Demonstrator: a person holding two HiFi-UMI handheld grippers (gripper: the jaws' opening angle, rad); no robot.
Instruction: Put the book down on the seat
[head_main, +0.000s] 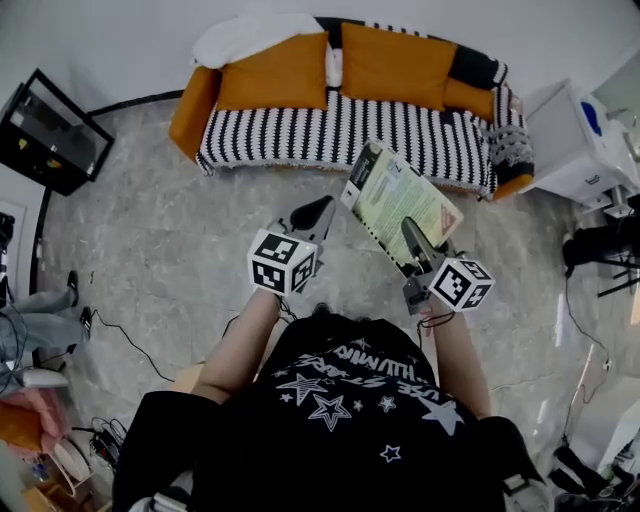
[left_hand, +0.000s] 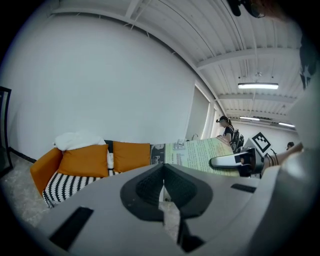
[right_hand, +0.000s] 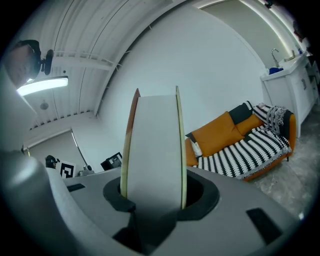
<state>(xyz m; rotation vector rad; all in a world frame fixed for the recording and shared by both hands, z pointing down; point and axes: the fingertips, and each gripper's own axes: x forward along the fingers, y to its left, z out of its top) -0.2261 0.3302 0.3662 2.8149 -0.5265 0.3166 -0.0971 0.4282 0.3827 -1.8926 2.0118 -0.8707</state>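
A book (head_main: 398, 200) with a pale green cover hangs in the air in front of the person, short of the sofa, tilted with one corner toward it. My right gripper (head_main: 411, 230) is shut on its near edge. In the right gripper view the book (right_hand: 152, 150) stands edge-on between the jaws, its pages filling the gap. My left gripper (head_main: 322, 209) floats just left of the book, shut on nothing; its jaws meet in a thin line (left_hand: 163, 186). The sofa's black-and-white striped seat (head_main: 330, 130) lies ahead, with orange cushions (head_main: 275, 72) along the back.
A white blanket (head_main: 250, 35) lies over the sofa's back left, and a grey patterned throw (head_main: 508, 145) hangs over its right arm. A white cabinet (head_main: 575, 140) stands at the right. A black screen (head_main: 50, 130) leans at the left. Cables trail on the marble floor (head_main: 150, 250).
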